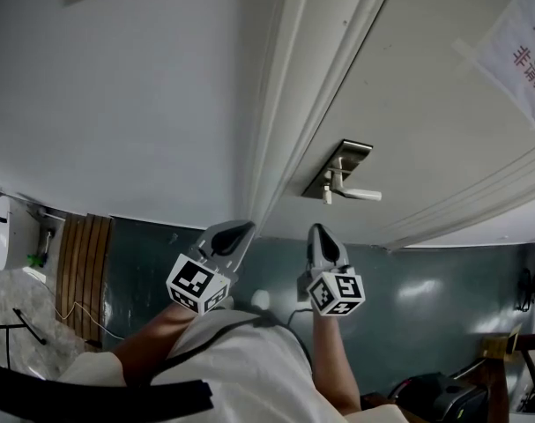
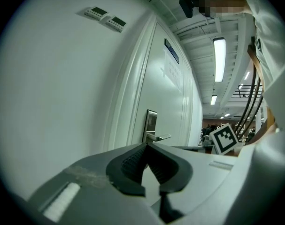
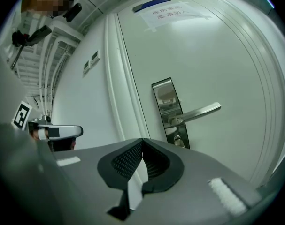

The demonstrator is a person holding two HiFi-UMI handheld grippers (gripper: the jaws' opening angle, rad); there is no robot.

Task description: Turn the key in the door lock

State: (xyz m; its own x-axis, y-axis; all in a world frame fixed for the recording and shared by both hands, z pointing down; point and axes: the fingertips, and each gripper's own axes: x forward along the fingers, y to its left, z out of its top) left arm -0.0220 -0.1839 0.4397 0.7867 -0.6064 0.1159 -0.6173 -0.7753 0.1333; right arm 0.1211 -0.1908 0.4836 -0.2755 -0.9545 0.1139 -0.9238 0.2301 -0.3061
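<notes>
Door: white, panelled, closed in its frame; pale wall to its left in the head view.
Lock plate: upright strip of polished metal near the door's edge.
Lever handle: on the plate, level, pointing away from the door frame.
Keyhole: low on the plate, under the lever; a small metal piece seated there, key or bare cylinder not told apart.
Paper notice: taped high on the door, red print.
Left tongs: closed tip to tip, nothing clamped; aimed at the door frame, apart from plate and lever.
Right tongs: closed tip to tip, nothing clamped; aimed at the foot of the plate, just short of the keyhole, not touching.
Marker cubes: one behind each pair of tongs, above the person's forearms.
Wall controls: two small panels high on the wall, left of the door.
</notes>
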